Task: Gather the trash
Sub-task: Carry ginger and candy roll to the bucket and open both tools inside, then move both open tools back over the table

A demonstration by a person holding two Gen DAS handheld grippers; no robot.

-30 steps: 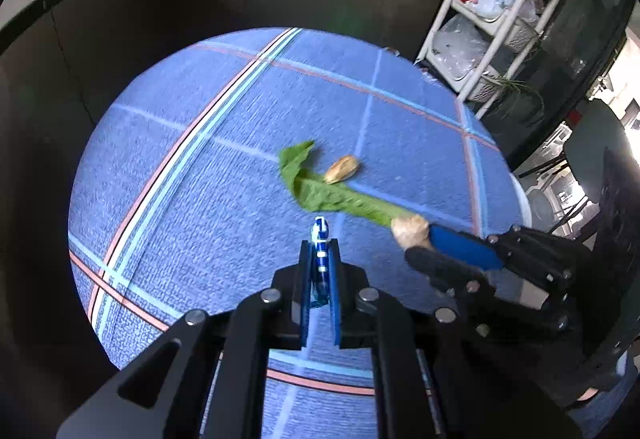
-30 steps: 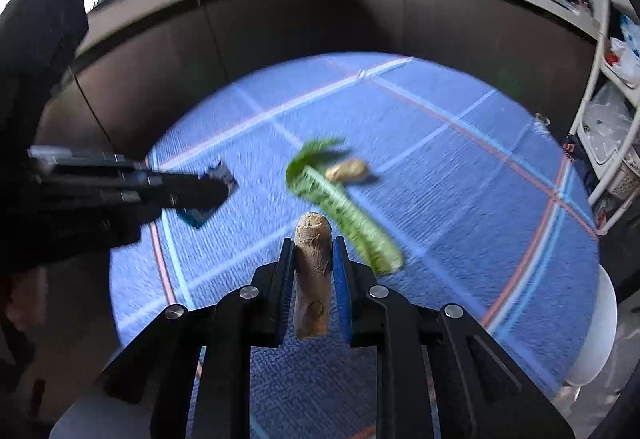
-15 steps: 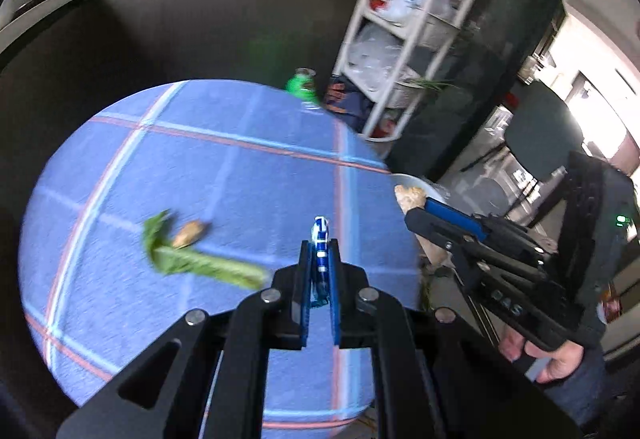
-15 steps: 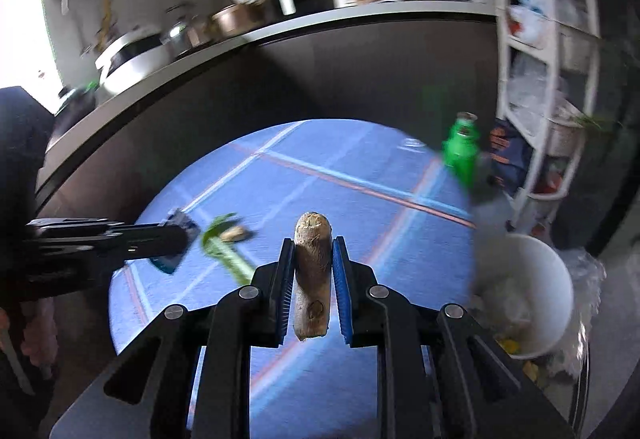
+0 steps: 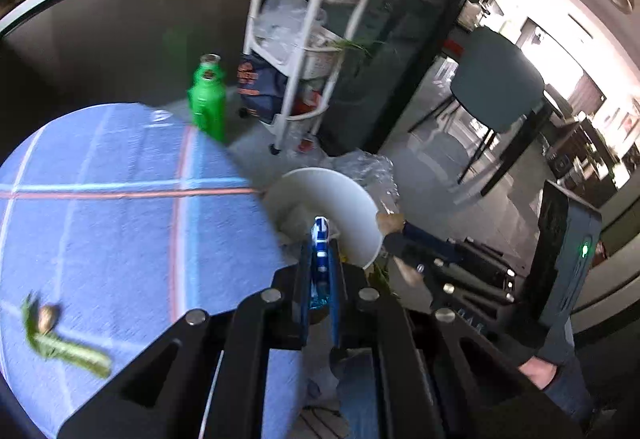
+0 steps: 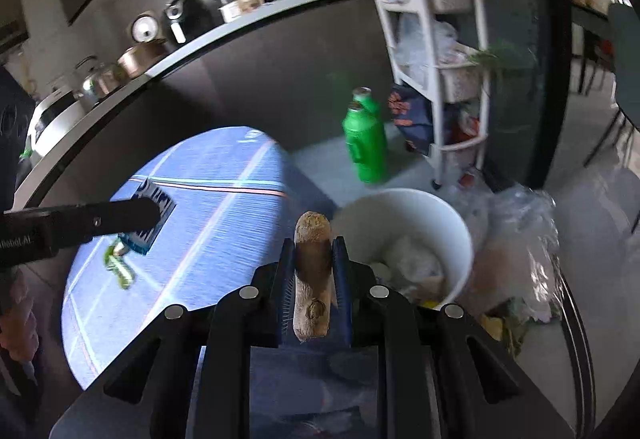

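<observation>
My left gripper is shut on a flat blue wrapper, held over the table edge beside the white trash bin. My right gripper is shut on a brown root-like stick, just left of the bin, which holds crumpled trash. In the right wrist view the left gripper shows with the wrapper over the table. The right gripper shows by the bin in the left wrist view. A green leaf stalk and a small brown piece lie on the blue tablecloth.
A green bottle stands on the floor beyond the table, next to a white shelf rack. A clear plastic bag sits beside the bin. A dark counter curves behind. A chair stands far right.
Both grippers have swung right from over the table toward the white bin, still holding the wrapper and the stick. The leaf and brown piece have slid to the left of view.
</observation>
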